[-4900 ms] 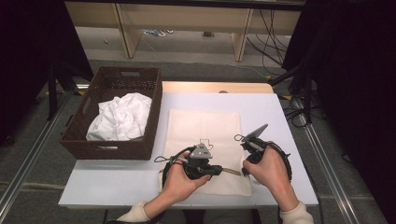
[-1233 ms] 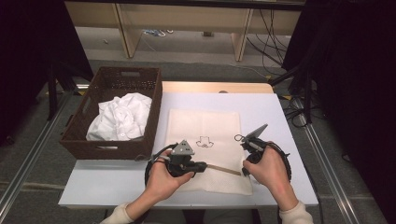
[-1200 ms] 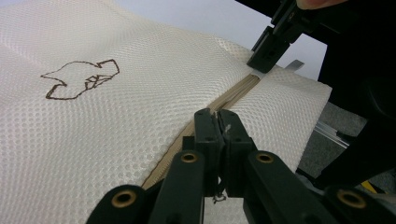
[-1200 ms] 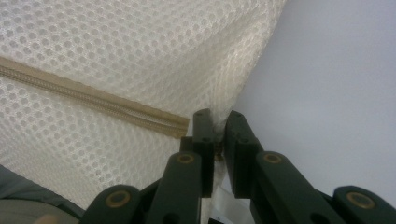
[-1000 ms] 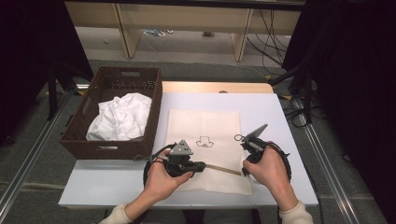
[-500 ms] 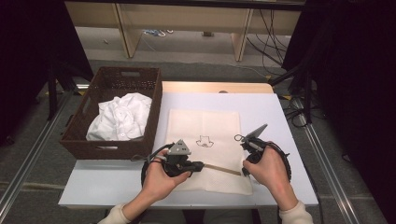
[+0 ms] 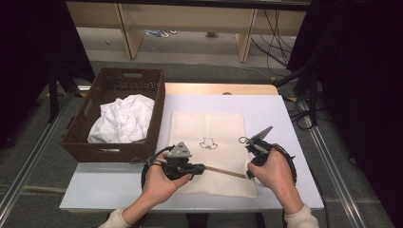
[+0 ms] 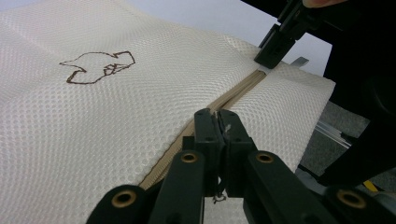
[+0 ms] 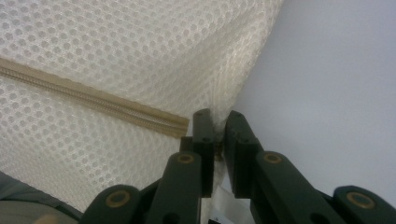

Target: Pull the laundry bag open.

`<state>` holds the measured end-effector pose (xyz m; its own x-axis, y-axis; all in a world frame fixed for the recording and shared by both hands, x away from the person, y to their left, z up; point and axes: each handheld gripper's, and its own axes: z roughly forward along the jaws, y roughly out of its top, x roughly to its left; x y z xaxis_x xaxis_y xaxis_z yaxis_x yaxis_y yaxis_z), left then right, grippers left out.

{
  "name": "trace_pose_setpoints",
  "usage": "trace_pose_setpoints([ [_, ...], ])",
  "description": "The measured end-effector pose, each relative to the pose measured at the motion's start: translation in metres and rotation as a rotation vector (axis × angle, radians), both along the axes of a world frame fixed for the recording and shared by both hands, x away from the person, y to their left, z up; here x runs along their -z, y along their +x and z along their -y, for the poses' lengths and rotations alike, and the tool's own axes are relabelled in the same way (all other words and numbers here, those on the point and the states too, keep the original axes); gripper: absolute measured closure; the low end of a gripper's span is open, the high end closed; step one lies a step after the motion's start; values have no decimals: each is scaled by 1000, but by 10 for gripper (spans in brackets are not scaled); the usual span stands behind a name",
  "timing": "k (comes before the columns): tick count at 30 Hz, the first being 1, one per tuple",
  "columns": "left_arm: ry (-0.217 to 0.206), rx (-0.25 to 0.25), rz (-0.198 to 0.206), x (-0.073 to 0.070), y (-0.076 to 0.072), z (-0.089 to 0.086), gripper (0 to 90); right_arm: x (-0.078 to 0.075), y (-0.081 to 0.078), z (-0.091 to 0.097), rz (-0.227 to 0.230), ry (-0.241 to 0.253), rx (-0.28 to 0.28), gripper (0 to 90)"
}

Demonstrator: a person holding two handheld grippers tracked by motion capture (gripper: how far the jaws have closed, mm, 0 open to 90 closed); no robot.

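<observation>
A cream mesh bag [image 7: 209, 128] with a small brown drawing lies flat on the white table [image 7: 275, 109]. A tan zipper [image 7: 225, 172] runs across its near end. My left gripper [image 7: 202, 167] is shut on the zipper pull at the zipper's left part; in the left gripper view its jaws [image 8: 218, 119] pinch together right over the zipper [image 8: 238, 91]. At the zipper's right end my right gripper [image 7: 248, 175] is shut on the bag's edge; the mesh [image 9: 140, 46] bunches between its jaws [image 9: 215, 122] beside the zipper's end [image 9: 177, 125].
A dark wicker basket [image 7: 114, 152] holding white cloth [image 7: 121, 118] stands at the table's left, close to my left hand. Bare table lies right of the bag and along the near edge. Floor rails run along both sides.
My left gripper has slid leftward along the zipper, away from the right gripper, and a longer stretch of zipper now shows between them. The right gripper has held still.
</observation>
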<state>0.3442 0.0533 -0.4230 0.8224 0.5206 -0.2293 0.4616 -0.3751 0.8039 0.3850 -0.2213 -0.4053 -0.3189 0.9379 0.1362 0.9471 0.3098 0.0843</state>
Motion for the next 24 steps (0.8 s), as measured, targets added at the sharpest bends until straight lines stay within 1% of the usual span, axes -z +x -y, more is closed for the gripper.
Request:
trace_pose_setpoints([
  [1, 0, 0, -1, 0, 0, 0, 869, 0, 0, 0, -2, -2, 0, 843],
  [2, 0, 0, -1, 0, 0, 0, 870, 0, -1, -1, -1, -3, 14, 843],
  [3, 1, 0, -3, 0, 0, 0, 870, 2, -1, -2, 13, 4, 28, 843],
  [4, -5, -3, -5, 1, 0, 0, 870, 2, -1, -2, 13, 5, 27, 843],
  [6, -2, -6, -2, 1, -1, 0, 870, 2, -1, -2, 11, 5, 27, 843],
  [7, 5, -12, -18, 1, -1, -1, 869, 2, -1, -2, 10, 0, 25, 843],
  [8, 10, -6, -6, 1, -1, -2, 869, 1, 0, -2, -7, -6, 16, 843],
  [9, 15, -4, 0, 0, 0, -3, 870, 1, 0, -1, -3, -3, 14, 843],
  [10, 8, -11, 0, 1, -1, -3, 870, 1, 0, 0, -2, -7, 2, 843],
  [11, 2, -22, -17, 1, -2, -4, 870, 1, 1, -1, -6, -7, 8, 843],
  [12, 5, -17, -9, 1, -1, -5, 870, 1, 1, -1, -9, -7, 14, 843],
  [13, 5, -17, -9, 1, -1, -5, 870, 2, 1, -1, -6, -6, 10, 843],
  [14, -13, -27, -21, 2, -1, -6, 870, 2, 1, 0, 0, -9, -1, 843],
  [15, 2, -24, -11, 1, -1, -7, 870, 2, 1, 0, -2, -8, 2, 843],
  [16, -3, -30, -9, 1, -1, -8, 870, 2, 1, 0, -3, -9, 2, 843],
  [17, 3, -33, -12, 1, -2, -9, 870, 2, 0, -1, -3, -11, 9, 843],
  [18, 4, -24, -2, 1, -1, -10, 869, 2, 1, -1, -8, -10, 11, 843],
  [19, -5, -25, -7, 2, -1, -10, 870, 2, 1, -1, -6, -8, 8, 843],
  [20, 4, -35, -10, 1, -2, -11, 870, 2, 1, 0, -3, -8, 2, 843],
  [21, 1, -40, -16, 1, -3, -11, 870, 2, 0, -2, -11, -14, 20, 843],
  [22, 6, -32, -11, 1, -2, -12, 869, 2, 0, -2, -12, -15, 20, 843],
  [23, 3, -30, -7, 2, -2, -13, 870, 4, 0, -1, 13, -10, 14, 843],
  [24, 10, -27, -6, 1, -1, -14, 870, 4, 0, -1, 12, -7, 14, 843],
])
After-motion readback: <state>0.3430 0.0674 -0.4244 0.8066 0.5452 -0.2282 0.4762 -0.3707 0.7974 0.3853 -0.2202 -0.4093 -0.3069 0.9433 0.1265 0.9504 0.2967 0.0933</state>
